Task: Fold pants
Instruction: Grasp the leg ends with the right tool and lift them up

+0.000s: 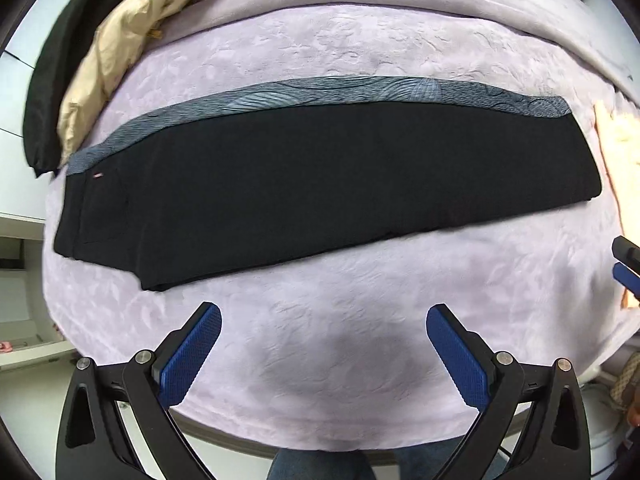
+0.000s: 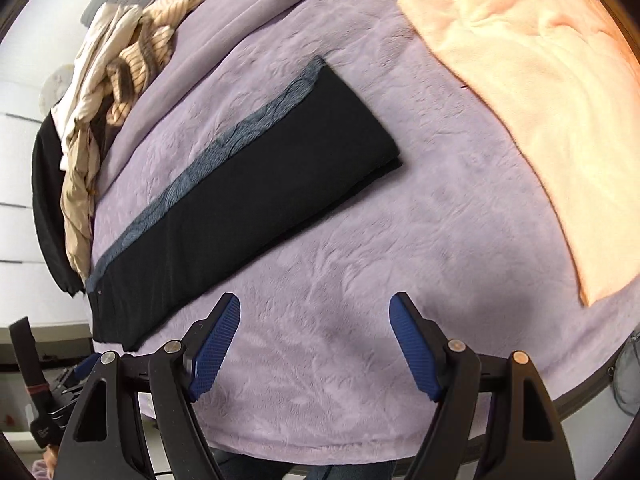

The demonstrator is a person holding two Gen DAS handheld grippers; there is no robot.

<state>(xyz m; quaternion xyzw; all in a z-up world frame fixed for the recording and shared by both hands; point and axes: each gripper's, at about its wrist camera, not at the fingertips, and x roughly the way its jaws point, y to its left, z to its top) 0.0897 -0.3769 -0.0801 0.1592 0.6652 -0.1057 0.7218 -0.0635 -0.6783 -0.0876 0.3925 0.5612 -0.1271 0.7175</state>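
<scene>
Currently the pants (image 1: 256, 184) lie flat on the lilac blanket (image 1: 340, 320), already halved lengthwise into one long black strip with a grey patterned band along the far edge. Long axis runs left-right ahead of the left gripper (image 1: 324, 344), waistband at left, hems at right. Left gripper wide, holding nothing, just short of the near edge. Right gripper (image 2: 316, 336) also wide and empty, off toward the hem end, with the strip slanting away up-right. Next fold likely brings one end to the other; each gripper is nearer its own end. Peach towel (image 2: 540, 100) and clothes pile (image 2: 120, 72) lie apart. No containers.
</scene>
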